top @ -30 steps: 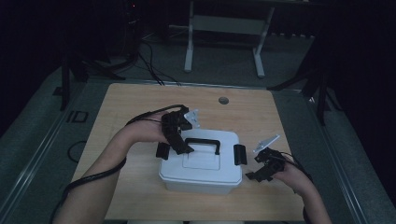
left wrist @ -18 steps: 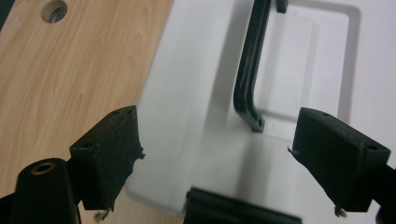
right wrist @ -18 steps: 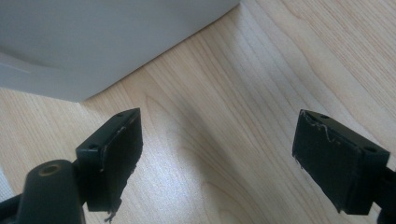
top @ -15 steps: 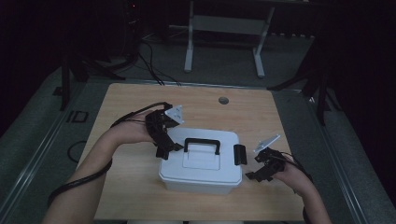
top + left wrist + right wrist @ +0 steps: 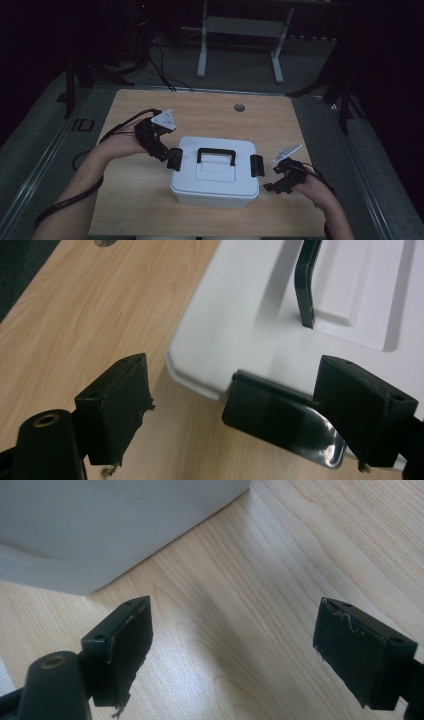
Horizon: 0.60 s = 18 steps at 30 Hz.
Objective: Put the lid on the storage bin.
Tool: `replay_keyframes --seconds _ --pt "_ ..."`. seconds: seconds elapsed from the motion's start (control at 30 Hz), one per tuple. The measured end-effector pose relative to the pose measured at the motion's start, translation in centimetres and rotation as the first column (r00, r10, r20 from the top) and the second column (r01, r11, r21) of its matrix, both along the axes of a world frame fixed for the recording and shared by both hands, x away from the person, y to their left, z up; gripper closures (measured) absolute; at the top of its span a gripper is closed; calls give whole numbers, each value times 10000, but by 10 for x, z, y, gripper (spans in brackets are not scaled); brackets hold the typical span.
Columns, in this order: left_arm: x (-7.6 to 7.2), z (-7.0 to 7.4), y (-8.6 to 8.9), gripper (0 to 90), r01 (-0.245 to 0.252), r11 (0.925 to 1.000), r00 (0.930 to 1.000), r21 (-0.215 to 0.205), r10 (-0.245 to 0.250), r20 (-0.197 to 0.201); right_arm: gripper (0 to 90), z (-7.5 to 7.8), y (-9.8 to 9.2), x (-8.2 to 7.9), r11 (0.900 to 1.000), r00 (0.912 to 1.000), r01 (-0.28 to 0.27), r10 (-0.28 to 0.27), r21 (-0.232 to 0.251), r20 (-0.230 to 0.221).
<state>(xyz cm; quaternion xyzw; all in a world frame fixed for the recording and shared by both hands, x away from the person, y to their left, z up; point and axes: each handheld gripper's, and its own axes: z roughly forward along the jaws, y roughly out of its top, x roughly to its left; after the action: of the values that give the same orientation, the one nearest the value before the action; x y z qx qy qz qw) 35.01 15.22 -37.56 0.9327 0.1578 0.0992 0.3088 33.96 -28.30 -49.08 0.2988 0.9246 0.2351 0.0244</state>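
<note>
Sitting near the front edge of the wooden table [image 5: 135,200], in the middle, is a white box [image 5: 215,172] with a lid, longer from side to side than from front to back, its long sides running along the table's front edge. Flat on its bottom, lid up. Rounded corners, a smooth top, and a shallow dip in the middle of the lid. Standing over that dip, a black handle [image 5: 216,154] that also runs side to side. At each short end, a black latch: the left latch [image 5: 174,158] and the right latch [image 5: 256,165]. Coming in at the left end of the box, the left gripper [image 5: 167,152], with its jaws wide apart and clamped on nothing; in the left gripper view, the shiny black left latch [image 5: 280,420] lies between the two jaws, close by one of them, with the white lid [image 5: 250,315] and the handle [image 5: 306,285] farther up. Off to the right end of the box, the right gripper [image 5: 275,186], low over the bare wood and near the right latch, not touching the box. Jaws wide apart there too, with only the table [image 5: 250,630] between them and a white corner of the box [image 5: 100,525] ahead. Farther back on the table, well past the box, a small round hole [image 5: 239,107].
</note>
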Motion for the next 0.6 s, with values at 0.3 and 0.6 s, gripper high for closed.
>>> replay_keyframes --seconds 0.3,0.6 --pt "-4 -11 25 153 -467 9989 9983 -61 465 -338 157 1 -1 -1 10000 10000 28 -28 -16 48" --pt "-11 -18 44 153 -762 9967 9966 -290 752 -350 157 -2 -1 -2 10000 10000 79 -79 -46 36"
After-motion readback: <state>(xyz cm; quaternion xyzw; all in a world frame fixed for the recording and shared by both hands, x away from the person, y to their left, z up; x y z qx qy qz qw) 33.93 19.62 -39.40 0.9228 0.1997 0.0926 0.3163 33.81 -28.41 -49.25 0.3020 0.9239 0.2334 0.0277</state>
